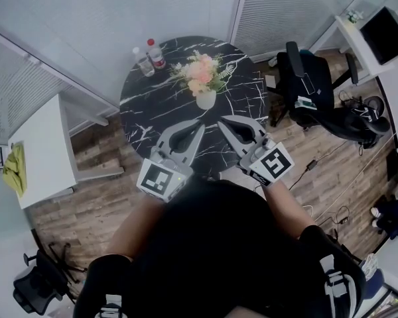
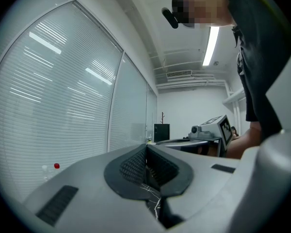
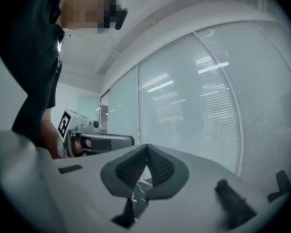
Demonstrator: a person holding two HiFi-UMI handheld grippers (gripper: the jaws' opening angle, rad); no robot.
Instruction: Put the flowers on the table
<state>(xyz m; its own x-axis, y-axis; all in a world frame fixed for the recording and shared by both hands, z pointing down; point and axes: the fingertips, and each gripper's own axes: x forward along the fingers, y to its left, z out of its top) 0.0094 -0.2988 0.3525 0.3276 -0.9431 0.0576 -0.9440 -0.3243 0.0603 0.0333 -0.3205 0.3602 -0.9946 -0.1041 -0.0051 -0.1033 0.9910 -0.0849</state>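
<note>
Flowers [image 1: 202, 71], a pink and peach bunch with green sprigs, stand upright in a small white vase [image 1: 205, 100] on the round black marble desk [image 1: 146, 111], near its middle and a little toward the far edge. Two clear plastic bottles, one with a red cap [image 1: 156, 53] and one with a white cap [image 1: 143, 63], stand close together at the desk's far left edge, apart from the vase.

The left hand-held gripper [image 1: 200, 126] hangs over the near part of the desk, its tip pointing toward the vase without touching it. In the left gripper view [image 2: 146, 152] its ribbed pads lie together with nothing between them. The right hand-held gripper [image 1: 222, 121] is just beside it over the same near part of the desk. In the right gripper view [image 3: 146, 152] its pads meet at the tip and hold nothing.

A black office chair [image 1: 305, 85] stands on the wooden floor [image 1: 99, 197] beyond the desk's right edge. A yellow-green cloth [image 1: 14, 167] lies on a white side table [image 1: 46, 144] at the left.
</note>
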